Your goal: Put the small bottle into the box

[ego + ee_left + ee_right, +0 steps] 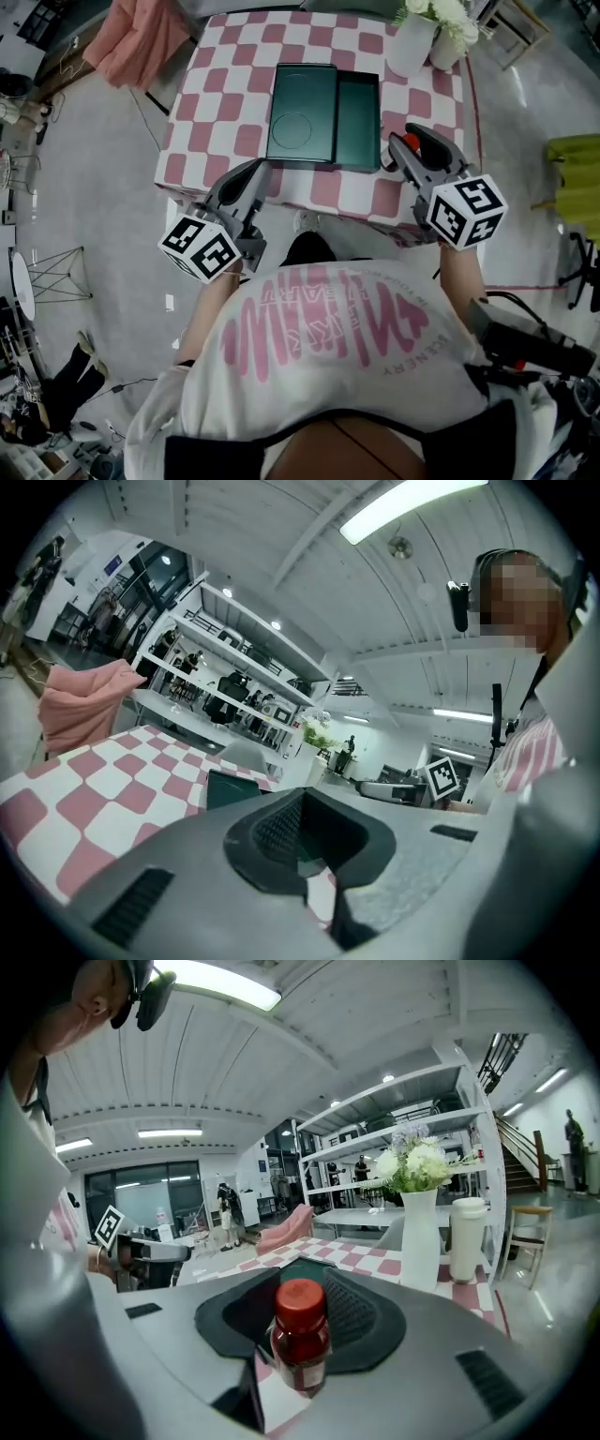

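Note:
A small red bottle [300, 1340] with a red cap stands upright between the jaws of my right gripper [302, 1321], which is shut on it. In the head view that gripper [405, 152] hovers over the table's near right edge, just right of the open dark green box [358, 120]. The box's lid [302, 112], marked with a circle, lies flat to the left of its tray. My left gripper [255, 176] hangs at the near left edge of the table. Its jaws [305, 846] are close together and hold nothing. The box [230, 787] lies ahead of it.
The table [211, 112] carries a pink and white checked cloth. A white vase of flowers [412, 42] and a white cup [446, 49] stand at its far right corner. A pink draped chair [141, 37] is at the far left, a yellow-green seat [577, 169] at the right.

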`<state>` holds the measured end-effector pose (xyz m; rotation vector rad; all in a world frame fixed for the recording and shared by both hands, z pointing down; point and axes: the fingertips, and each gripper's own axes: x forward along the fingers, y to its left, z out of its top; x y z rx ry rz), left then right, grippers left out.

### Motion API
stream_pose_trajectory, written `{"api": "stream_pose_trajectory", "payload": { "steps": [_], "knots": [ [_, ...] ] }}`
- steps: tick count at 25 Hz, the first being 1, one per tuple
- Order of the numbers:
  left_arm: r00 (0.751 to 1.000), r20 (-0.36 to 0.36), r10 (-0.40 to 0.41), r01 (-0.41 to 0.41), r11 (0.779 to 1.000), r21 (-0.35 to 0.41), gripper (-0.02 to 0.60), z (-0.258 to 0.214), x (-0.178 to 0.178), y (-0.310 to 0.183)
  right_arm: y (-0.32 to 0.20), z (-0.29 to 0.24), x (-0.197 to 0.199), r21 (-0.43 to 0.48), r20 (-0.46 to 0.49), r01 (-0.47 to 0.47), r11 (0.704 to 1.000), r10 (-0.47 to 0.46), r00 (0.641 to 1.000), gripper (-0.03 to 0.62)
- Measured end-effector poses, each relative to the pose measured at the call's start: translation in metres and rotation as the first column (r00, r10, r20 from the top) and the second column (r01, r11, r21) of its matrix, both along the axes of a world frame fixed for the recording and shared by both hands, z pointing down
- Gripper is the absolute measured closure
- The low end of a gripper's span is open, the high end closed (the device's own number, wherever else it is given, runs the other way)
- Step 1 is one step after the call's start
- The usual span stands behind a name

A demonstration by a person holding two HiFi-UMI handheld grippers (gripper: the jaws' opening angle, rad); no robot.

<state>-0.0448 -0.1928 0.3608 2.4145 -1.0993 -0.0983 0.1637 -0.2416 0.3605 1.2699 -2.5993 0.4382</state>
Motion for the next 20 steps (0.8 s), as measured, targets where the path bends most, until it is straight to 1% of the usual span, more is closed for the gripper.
{"api": "stream_pose_trajectory", "payload": {
  "steps": [5,8,15,20],
  "knots": [
    [0.999,0.008,0.035,-0.035,0.999,-0.019,0.574,0.008,-0.016,-0.063,-0.059,0.014,-0.019,-0.022,-0.025,-0.020,1.000,0.019,0.999,0.451],
    [0.999,0.007,0.053,-0.052,0.998,-0.037,0.574,0.014,-0.027,-0.091,-0.086,0.022,-0.029,-0.040,-0.034,-0.037,0.999,0.035,0.999,0.451],
    [0.994,0.037,0.102,-0.100,0.993,-0.066,0.574,0.034,-0.045,-0.134,-0.142,0.040,-0.045,-0.076,-0.016,-0.075,0.994,0.074,0.997,0.451],
    [0.994,0.025,0.109,-0.106,0.990,-0.091,0.574,0.042,-0.061,-0.159,-0.166,0.054,-0.053,-0.109,-0.025,-0.094,0.990,0.092,0.995,0.451]
  ]
}}
